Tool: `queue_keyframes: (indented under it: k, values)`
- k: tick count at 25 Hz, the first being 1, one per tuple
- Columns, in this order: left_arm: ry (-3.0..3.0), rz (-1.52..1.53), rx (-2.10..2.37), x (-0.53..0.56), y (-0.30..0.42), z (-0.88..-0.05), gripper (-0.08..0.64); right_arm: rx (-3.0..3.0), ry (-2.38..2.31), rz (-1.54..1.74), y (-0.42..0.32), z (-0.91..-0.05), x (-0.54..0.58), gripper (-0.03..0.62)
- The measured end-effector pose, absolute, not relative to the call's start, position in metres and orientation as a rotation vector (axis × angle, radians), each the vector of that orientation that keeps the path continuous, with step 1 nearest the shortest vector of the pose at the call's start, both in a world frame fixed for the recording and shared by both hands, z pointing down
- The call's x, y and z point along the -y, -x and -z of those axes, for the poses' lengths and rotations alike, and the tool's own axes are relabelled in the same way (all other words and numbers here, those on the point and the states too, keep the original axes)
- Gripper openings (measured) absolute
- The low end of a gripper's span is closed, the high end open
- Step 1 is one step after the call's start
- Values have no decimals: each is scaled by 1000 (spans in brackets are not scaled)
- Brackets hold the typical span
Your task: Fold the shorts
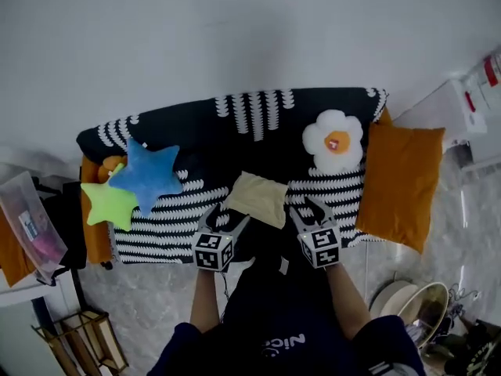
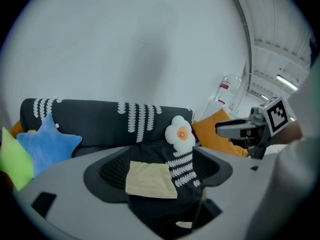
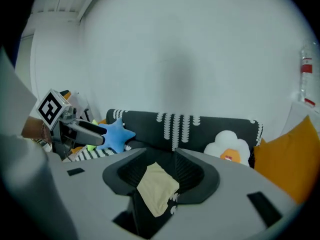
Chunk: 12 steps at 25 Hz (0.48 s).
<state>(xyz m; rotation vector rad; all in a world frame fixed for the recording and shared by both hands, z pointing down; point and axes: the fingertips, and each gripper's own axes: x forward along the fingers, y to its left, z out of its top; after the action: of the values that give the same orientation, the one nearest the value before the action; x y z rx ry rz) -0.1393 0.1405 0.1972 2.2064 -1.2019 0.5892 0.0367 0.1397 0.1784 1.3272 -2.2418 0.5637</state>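
1. The pale yellow shorts lie as a small flat rectangle on the seat of the sofa, about midway along it and near its front edge.
2. They rest on the black throw with white stripes that covers the seat and the backrest.
3. Nothing touches the shorts; both grippers hang in the air on our side of the sofa's front edge.
4. The left gripper has its jaws spread apart and grasps nothing. In its own view we see the shorts through the gap, lying further off on the seat.
5. The right gripper is released too, with its jaws apart and nothing pressed between them. The shorts again show beyond the gap.
6. The two grippers are level with each other, one on each side of the near edge of the shorts, and both point down and forward at the sofa.
7. A blue star cushion sits at the left end of the seat and overlaps a green star cushion.
8. A white fried-egg cushion leans near the right end, well apart from the shorts.
9. An orange cushion stands just beyond the sofa's right end.
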Motion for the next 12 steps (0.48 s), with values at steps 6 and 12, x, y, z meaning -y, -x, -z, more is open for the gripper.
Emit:
queue_keyframes:
  k: [6,12]
  values:
    - [-2350,-453,1239,-131,132,-134,383,2329,-1370,-410,-29,-123,-140,210]
    - [-2467,-391,1318,-134,137,-72,383,2396,-1439,-261,-32,-67,-145,239]
